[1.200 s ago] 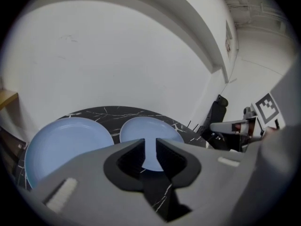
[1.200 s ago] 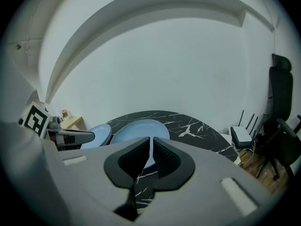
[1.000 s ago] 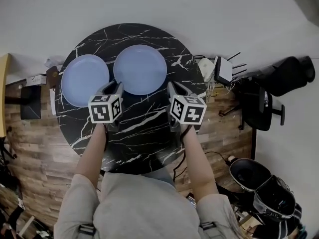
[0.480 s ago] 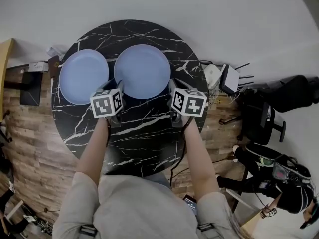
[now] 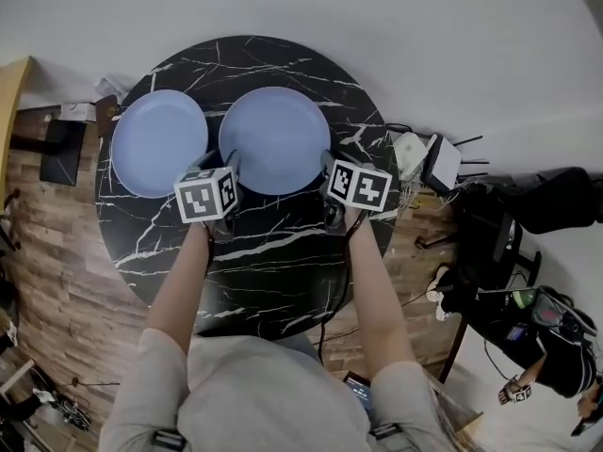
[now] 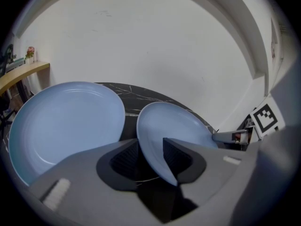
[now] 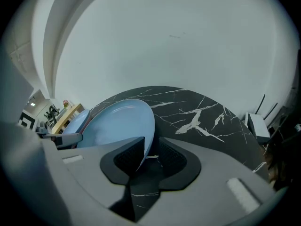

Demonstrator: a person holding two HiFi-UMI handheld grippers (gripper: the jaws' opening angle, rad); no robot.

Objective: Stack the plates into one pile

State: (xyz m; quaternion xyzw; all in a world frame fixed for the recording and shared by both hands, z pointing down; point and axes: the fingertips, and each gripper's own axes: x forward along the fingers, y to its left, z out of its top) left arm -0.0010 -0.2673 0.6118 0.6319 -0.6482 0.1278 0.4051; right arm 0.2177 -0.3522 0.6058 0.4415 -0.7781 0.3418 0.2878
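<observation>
Looking down from the head view, we see two pale blue plates side by side on the far half of the round black marble table (image 5: 273, 243), close together but not stacked. The left gripper (image 5: 229, 165) sits at the near-left rim of the right-hand plate (image 5: 275, 139) and the right gripper (image 5: 328, 165) at its near-right rim. The left-hand plate (image 5: 158, 142) lies untouched just beside it.

From above, the marker cubes cover the jaws. Only the gripper views show us that each pair of jaws stands apart with the plate's rim passing through the gap. In neither pair do the pads press together on it. The left gripper view also catches the right gripper's finger at the plate's far edge.

Both bare forearms reach forward from grey sleeves, roughly parallel, over the table's near half.

Compared with a second ago, both grippers have moved forward from just short of the plate until they straddle its rim.
</observation>
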